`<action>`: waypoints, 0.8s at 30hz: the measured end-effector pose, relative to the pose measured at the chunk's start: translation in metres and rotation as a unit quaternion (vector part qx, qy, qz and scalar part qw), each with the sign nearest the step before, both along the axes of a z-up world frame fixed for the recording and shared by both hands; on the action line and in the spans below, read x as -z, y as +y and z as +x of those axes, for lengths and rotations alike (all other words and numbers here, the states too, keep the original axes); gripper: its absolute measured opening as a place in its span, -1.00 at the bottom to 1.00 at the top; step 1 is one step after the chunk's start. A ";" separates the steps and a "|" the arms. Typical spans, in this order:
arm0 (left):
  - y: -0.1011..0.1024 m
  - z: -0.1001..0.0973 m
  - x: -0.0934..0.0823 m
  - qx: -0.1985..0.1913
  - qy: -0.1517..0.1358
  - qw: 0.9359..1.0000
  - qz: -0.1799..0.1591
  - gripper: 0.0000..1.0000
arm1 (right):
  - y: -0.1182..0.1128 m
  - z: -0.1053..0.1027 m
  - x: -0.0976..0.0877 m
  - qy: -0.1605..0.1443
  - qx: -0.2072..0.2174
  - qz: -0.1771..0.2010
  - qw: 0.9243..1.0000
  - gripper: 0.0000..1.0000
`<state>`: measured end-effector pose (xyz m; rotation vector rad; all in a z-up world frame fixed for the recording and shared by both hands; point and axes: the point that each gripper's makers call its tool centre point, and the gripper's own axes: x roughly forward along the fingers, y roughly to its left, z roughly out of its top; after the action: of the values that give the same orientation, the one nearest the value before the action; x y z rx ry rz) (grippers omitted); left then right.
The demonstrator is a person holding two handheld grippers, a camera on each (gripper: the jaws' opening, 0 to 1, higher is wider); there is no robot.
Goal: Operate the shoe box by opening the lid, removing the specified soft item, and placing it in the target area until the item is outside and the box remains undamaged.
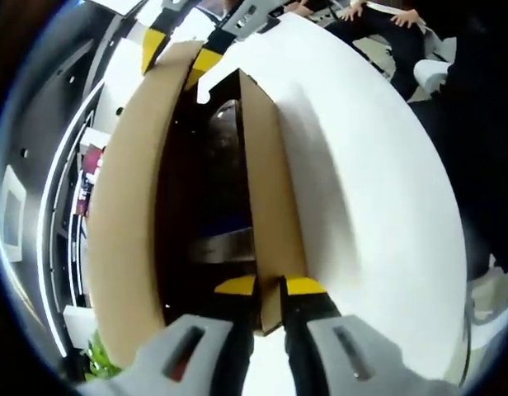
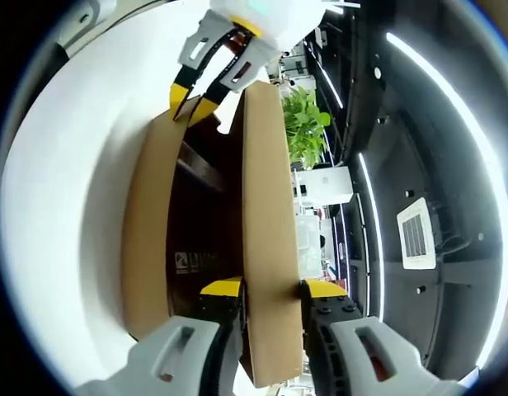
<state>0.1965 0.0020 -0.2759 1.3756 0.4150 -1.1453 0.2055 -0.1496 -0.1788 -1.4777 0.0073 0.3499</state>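
Both claws pinch the shoe box's cardboard lid: right claw at 6 o'clock, left claw gripping the opposite edge. Lifting evenly should spare the box on the white surface.

Shoe box on the table — lid raised, a gripper at each end.

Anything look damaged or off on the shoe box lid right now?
Nothing stands out. The cardboard lid is raised on edge over the shoe box, pinched by the right hand-held gripper and left hand-held gripper at opposite ends. No tears or creases visible; box interior too dark to judge.
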 end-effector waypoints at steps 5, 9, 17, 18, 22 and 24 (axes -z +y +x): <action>0.000 -0.001 0.000 -0.003 0.006 1.000 0.004 -0.81 | 0.000 0.002 -0.004 -0.003 -0.001 -0.002 1.000 -0.49; 0.000 -0.002 0.000 -0.004 0.006 1.000 0.012 -0.81 | 0.000 0.005 -0.007 -0.011 -0.001 -0.009 1.000 -0.50; 0.000 -0.003 0.001 -0.007 0.023 1.000 0.017 -0.82 | -0.001 0.011 -0.015 -0.017 -0.001 -0.009 1.000 -0.52; 0.000 -0.002 0.001 -0.007 0.028 0.999 0.018 -0.82 | -0.001 0.012 -0.016 -0.018 0.000 -0.008 1.000 -0.52; -0.001 -0.002 0.002 -0.007 0.046 0.999 0.019 -0.83 | -0.001 0.013 -0.018 -0.020 0.001 -0.009 1.000 -0.53; -0.002 -0.001 0.003 -0.009 0.053 0.998 0.018 -0.83 | -0.001 0.014 -0.018 -0.021 0.002 -0.009 1.000 -0.53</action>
<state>0.1953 0.0002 -0.2790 1.3429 0.5251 -1.2056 0.2194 -0.1506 -0.1608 -1.5023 -0.0212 0.3164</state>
